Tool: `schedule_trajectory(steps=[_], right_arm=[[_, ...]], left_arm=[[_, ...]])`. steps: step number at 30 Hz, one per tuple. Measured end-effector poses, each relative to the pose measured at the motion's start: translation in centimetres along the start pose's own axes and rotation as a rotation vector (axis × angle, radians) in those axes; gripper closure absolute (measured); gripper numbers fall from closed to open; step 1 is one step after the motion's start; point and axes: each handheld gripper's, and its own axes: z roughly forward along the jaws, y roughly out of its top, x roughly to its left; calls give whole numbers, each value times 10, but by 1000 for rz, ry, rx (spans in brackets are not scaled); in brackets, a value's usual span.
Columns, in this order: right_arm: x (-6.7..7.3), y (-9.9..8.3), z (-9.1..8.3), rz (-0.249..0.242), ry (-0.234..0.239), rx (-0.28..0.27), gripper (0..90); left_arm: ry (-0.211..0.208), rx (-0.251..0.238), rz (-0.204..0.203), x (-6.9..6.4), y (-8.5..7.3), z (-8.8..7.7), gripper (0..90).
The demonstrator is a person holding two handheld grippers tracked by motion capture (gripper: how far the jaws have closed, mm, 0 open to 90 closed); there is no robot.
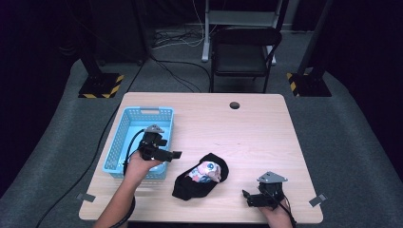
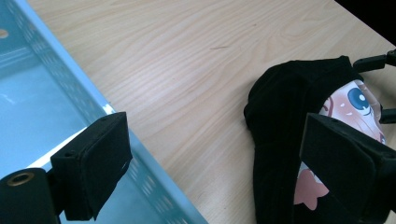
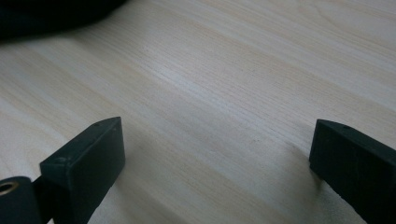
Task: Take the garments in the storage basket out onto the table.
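A black cloth item [image 1: 197, 183] with a pink and white cartoon print lies crumpled near the table's front middle; the same cloth [image 2: 289, 112] lies at the right of the left gripper view. My left gripper [image 1: 177, 154] hovers over the right wall of a light blue basket [image 1: 124, 128], open, with nothing between its jaws. In its own view the left gripper [image 2: 224, 154] spans the basket wall [image 2: 79, 93] and the cloth's edge. My right gripper [image 1: 245, 197] rests low at the front right, open over bare wood, and in its own view the right gripper [image 3: 217, 154] holds nothing.
The wooden table [image 1: 252, 137] has a round cable hole [image 1: 234, 105] near its far edge. A black chair [image 1: 243, 50] stands behind the table. Striped stand bases [image 1: 100, 85] sit on the grey floor at both far corners.
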Motion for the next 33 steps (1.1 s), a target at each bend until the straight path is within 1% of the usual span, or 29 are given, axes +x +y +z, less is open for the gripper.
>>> schedule_trajectory(steps=[28,33], right_arm=[[0,0,0,0,0,0,28],[0,0,0,0,0,0,28]], left_arm=[[31,-42,-71,23,-5,-16,84],[37,-44,-83,27,-7,-18,84]])
